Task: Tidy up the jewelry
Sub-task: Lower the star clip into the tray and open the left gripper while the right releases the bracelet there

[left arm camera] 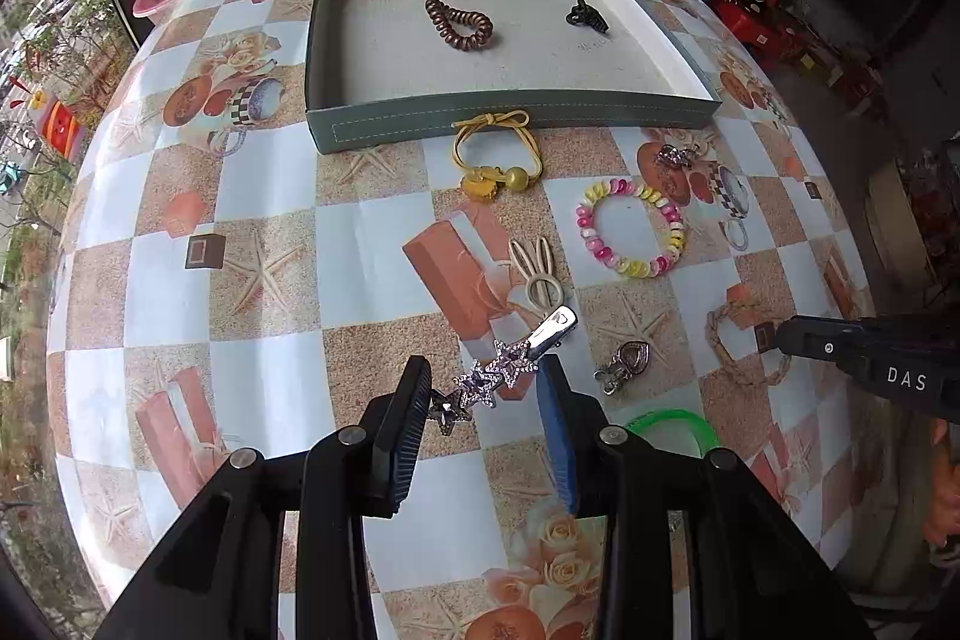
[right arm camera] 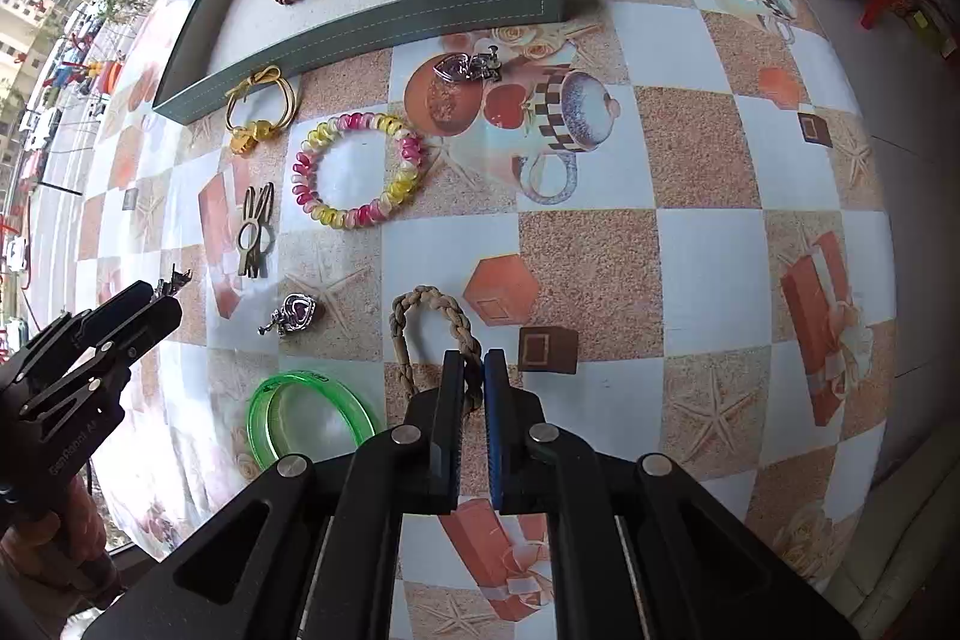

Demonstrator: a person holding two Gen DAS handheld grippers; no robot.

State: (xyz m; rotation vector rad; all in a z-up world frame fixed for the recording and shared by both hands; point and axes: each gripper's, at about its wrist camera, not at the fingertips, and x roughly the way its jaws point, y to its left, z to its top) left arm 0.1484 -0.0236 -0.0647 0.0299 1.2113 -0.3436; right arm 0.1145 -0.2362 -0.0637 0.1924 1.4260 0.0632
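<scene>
The grey-green tray (left arm camera: 510,115) sits at the far side of the worktop (left arm camera: 288,196), which is covered in a checked cloth printed with roses and starfish. Inside the tray lie a brown coil hair tie (left arm camera: 459,23) and, to its right, a small black claw clip (left arm camera: 587,15).

Just in front of the tray's near wall, touching it, is a yellow hair tie (left arm camera: 495,154). Nearer than that and to the right lies a pink-and-yellow spiral bracelet (left arm camera: 630,235), with a silver heart charm (right arm camera: 467,67) beyond it, close to the tray's right corner. A cream rabbit-shaped clip (left arm camera: 539,277) lies nearer still, well in front of the tray.

The left gripper (left arm camera: 489,394) pinches the star hair clip (left arm camera: 507,367) at its star end between partly closed fingers; the clip seems lifted off the cloth, though the view is not sure.

The right gripper (right arm camera: 474,382) has its fingers pressed together on the braided rope bracelet (right arm camera: 432,334), gripping its near side. To the left of that bracelet are a second heart charm (right arm camera: 292,313) and a green bangle (right arm camera: 312,415), both far from the tray.
</scene>
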